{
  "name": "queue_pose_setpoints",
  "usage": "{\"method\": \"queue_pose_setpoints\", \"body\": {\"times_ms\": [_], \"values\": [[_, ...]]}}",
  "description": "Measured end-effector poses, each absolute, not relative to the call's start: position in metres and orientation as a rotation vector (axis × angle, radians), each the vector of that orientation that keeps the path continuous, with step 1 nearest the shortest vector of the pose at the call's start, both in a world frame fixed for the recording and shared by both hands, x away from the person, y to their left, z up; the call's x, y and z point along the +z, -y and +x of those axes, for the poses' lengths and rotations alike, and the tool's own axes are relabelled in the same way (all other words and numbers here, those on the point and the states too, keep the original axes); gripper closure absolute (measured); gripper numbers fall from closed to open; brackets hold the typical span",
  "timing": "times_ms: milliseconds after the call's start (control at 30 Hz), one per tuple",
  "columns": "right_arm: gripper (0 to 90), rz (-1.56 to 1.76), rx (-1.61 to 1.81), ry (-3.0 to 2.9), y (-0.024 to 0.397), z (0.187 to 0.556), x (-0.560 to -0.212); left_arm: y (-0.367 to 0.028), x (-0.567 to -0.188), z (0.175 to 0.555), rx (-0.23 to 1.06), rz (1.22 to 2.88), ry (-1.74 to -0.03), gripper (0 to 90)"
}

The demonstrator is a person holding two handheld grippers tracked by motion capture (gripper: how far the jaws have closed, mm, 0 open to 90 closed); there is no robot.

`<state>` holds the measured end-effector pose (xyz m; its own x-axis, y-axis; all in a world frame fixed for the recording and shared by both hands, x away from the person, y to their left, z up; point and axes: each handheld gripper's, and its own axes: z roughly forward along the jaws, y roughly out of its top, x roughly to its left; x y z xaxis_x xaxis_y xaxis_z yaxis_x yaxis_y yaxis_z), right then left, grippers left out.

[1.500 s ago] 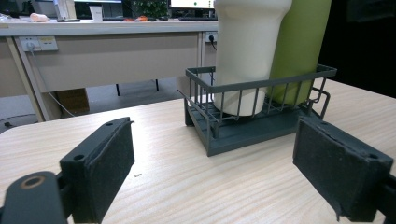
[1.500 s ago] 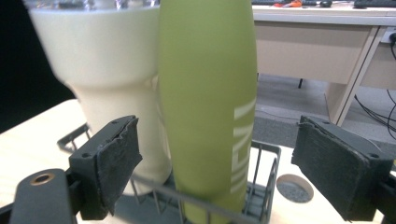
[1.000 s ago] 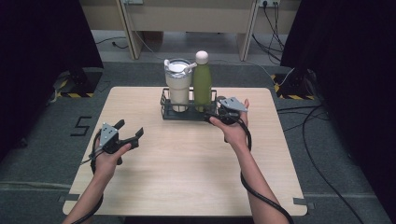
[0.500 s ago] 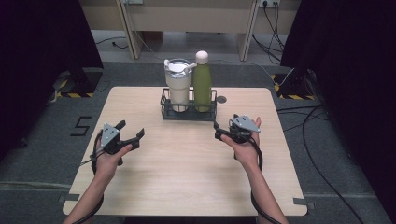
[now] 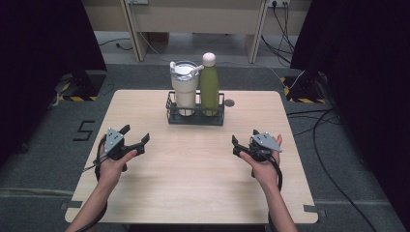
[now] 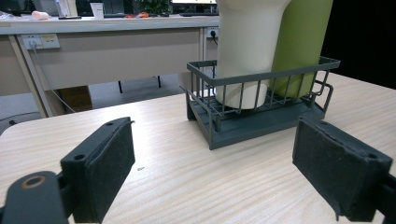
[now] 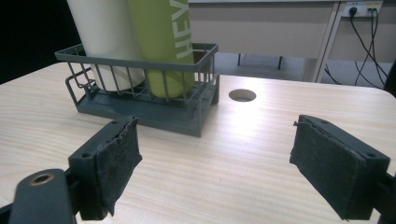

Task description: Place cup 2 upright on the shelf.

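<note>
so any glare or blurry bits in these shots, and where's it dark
High view: even light on the table, black curtains at both sides. Right gripper view: a bright glare patch on the wood by the round hole; the near pads look soft. Left gripper view: the wire rack is sharp, the upper right corner falls into darkness.

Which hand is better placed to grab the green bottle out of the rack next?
Right, probably. The green bottle stands on the right side of the wire rack, nearer the open right gripper; the tumbler blocks the left gripper.
</note>
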<state>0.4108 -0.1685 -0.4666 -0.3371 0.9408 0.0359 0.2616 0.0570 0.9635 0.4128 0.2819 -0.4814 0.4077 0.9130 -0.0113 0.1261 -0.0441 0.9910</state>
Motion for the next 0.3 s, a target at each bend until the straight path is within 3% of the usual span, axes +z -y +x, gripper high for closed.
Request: {"method": "queue_pose_setpoints", "body": {"times_ms": [300], "values": [[15.1, 1.227, 1.31, -1.675, 0.173, 0.398, -0.473, -0.281, -0.483, 0.412, 0.835, 1.493, -0.978, 12.2]]}}
